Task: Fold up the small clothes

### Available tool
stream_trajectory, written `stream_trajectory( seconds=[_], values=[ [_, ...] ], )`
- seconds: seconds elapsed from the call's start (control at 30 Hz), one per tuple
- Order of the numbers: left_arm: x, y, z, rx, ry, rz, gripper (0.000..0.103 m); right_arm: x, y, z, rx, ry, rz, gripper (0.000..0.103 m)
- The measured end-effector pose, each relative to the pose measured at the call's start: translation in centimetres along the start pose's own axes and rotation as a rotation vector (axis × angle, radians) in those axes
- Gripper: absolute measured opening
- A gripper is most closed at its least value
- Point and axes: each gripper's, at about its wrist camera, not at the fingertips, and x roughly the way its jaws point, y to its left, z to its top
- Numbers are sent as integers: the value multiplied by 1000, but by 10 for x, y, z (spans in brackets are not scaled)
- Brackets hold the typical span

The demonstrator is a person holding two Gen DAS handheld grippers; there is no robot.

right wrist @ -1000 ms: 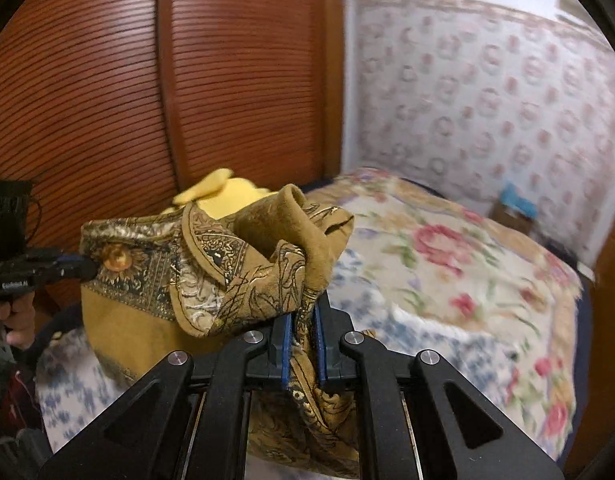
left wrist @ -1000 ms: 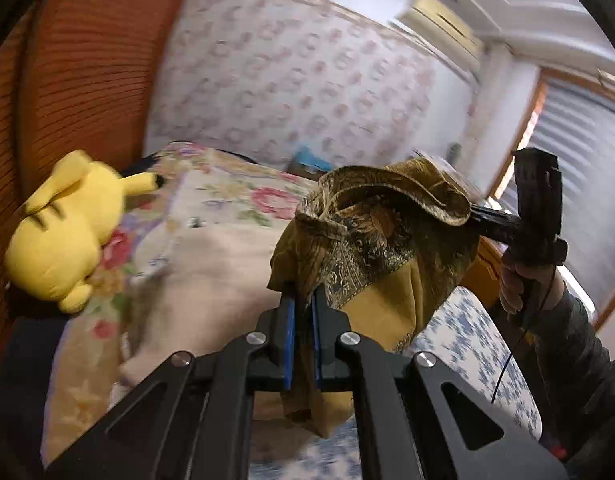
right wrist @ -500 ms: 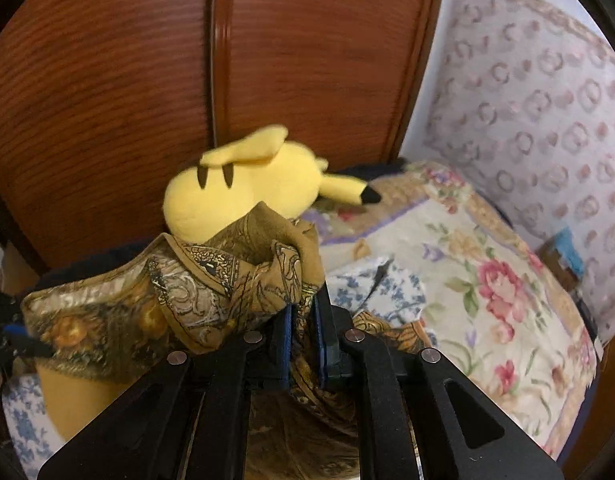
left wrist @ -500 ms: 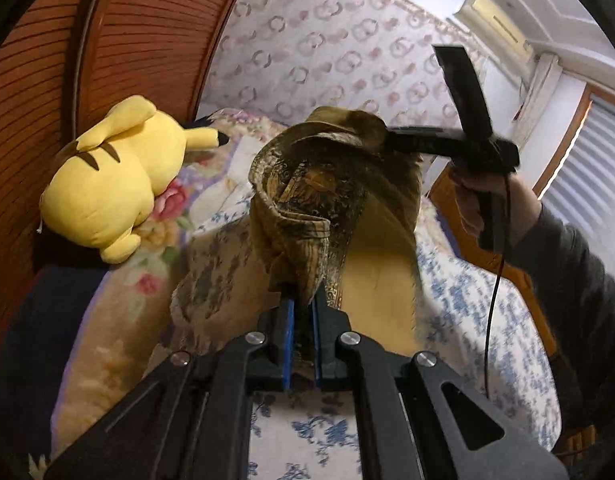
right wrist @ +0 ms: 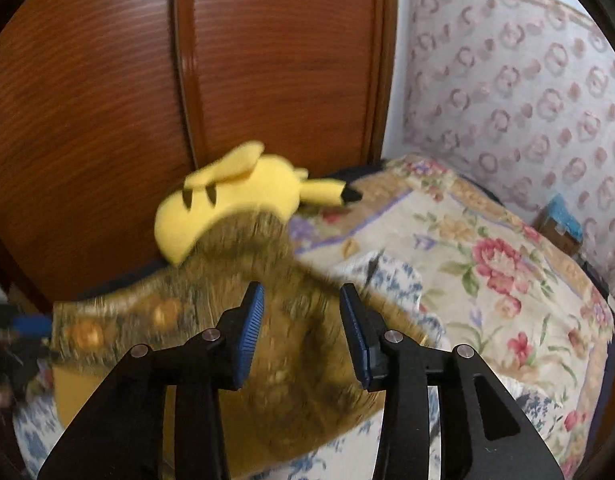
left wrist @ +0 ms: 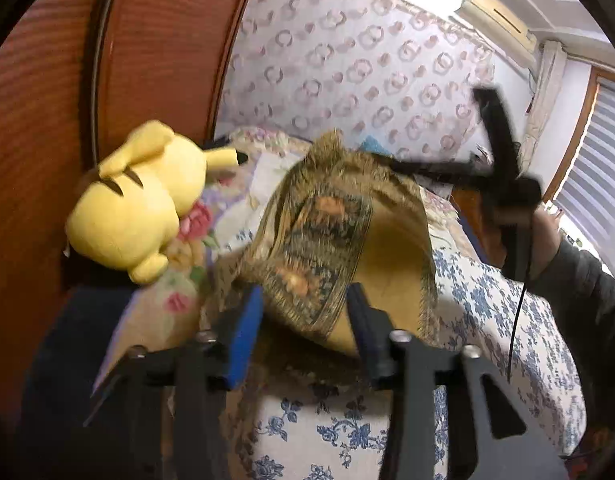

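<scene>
A small mustard-gold garment [left wrist: 327,240] with a patterned brown border hangs loose over the bed, blurred with motion. My left gripper [left wrist: 305,312] is open, its blue pads on either side of the cloth's lower edge, not pinching it. My right gripper [right wrist: 301,320] is open too, with the garment [right wrist: 211,328] spread below and in front of its fingers. In the left wrist view the right gripper [left wrist: 391,166] shows at the cloth's far top edge, held by a hand in a dark sleeve.
A yellow plush toy [left wrist: 139,208] lies at the bed's edge against a brown wooden wardrobe [right wrist: 187,80]. A floral quilt [right wrist: 487,256] and a blue-flowered sheet [left wrist: 487,312] cover the bed. A patterned wall [left wrist: 367,72] stands behind.
Both grippers were shut on the garment and held it up; now both have opened and the cloth is dropping toward the bed, spread wider.
</scene>
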Motion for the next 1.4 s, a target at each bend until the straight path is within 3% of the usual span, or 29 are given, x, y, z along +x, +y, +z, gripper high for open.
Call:
stream_trajectory(
  seconds=[0.07,0.27,0.4,0.57,0.7,0.8,1.0,1.17,1.4],
  values=[
    [-2,-3,2,19,-6,9,60,17,4,-6,-9,36,-9,41],
    [-1,-12,1,49,24,29,60,65,10,-13,33,89,40,48],
    [-1,-20,-1,74,36,51,60,62,14,-20,38,59,24,51],
    [-3,-32,-2,93,44,47,60,29,17,-25,65,8,-8,52],
    [-9,-40,-4,100,35,40,60,-1,30,-41,76,-45,32,52],
    [-16,-47,-5,111,29,46,60,-1,45,-55,63,-24,51,53],
    [-33,-70,-5,157,-1,67,60,1,54,-68,89,-26,-1,53],
    [-42,-92,-8,201,-25,73,60,-46,57,-74,115,-82,-38,53],
    [-55,-126,-16,263,-66,74,60,-131,57,-108,177,-150,-108,57]
  ],
)
